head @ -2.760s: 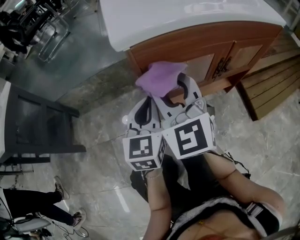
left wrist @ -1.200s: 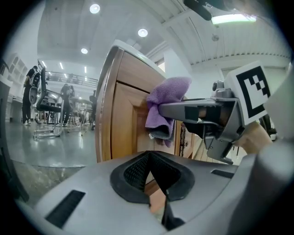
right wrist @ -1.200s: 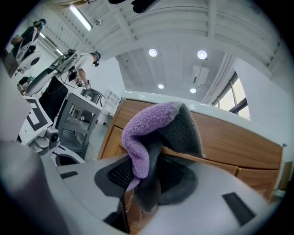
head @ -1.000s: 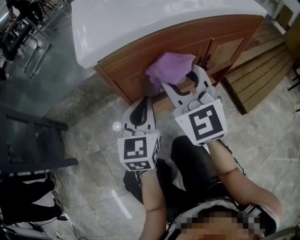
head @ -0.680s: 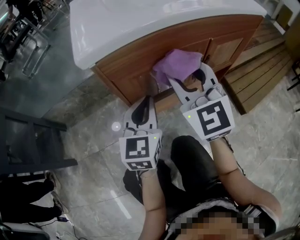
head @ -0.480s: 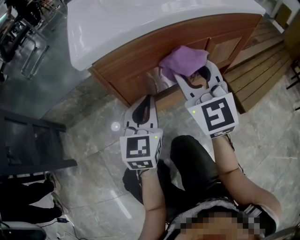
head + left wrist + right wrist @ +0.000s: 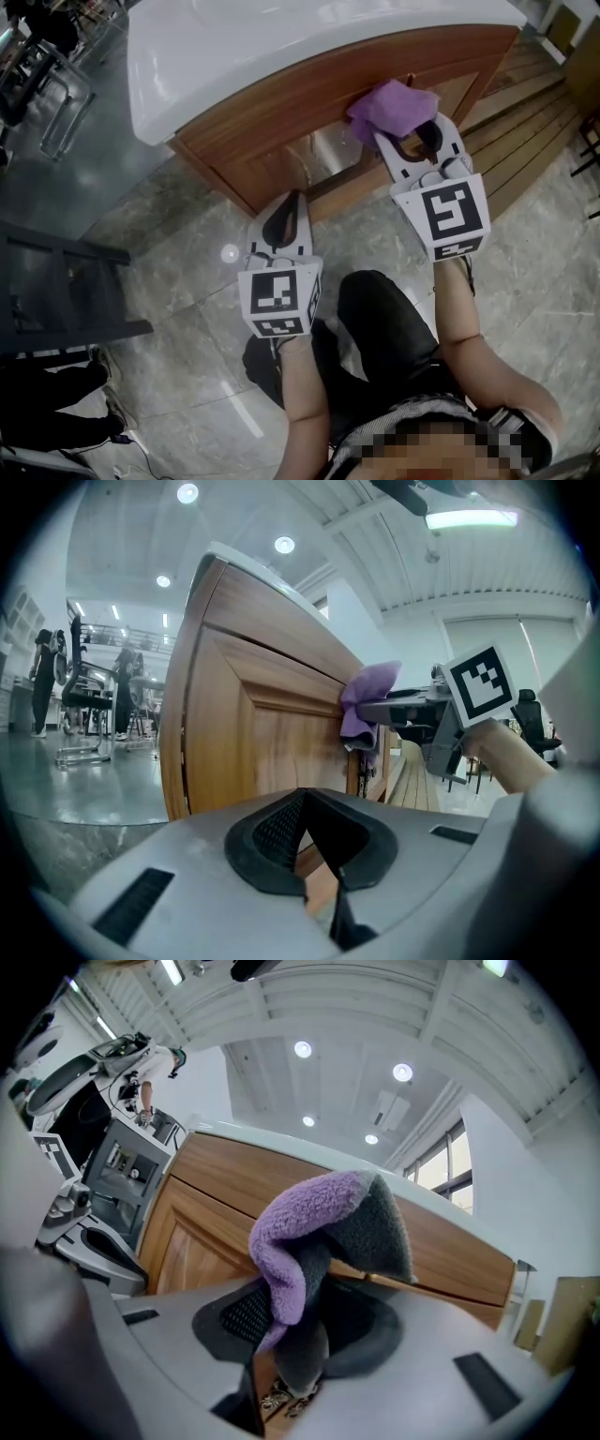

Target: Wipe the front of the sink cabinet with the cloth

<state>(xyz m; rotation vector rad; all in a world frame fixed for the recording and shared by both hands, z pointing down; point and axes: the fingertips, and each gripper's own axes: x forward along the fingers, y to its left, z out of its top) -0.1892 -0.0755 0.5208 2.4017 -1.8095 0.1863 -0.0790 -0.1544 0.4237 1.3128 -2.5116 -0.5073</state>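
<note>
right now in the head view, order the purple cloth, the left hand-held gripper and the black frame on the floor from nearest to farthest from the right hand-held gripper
From the right hand-held gripper:
1. purple cloth, pinched in its jaws, at the cabinet front.
2. left hand-held gripper, lower left.
3. black frame, far left on the floor.

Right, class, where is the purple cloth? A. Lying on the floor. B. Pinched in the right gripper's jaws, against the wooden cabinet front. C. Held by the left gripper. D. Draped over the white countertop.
B: the right gripper view shows the cloth clamped between the jaws of the right gripper, and the left gripper view shows it against the cabinet front.
</note>
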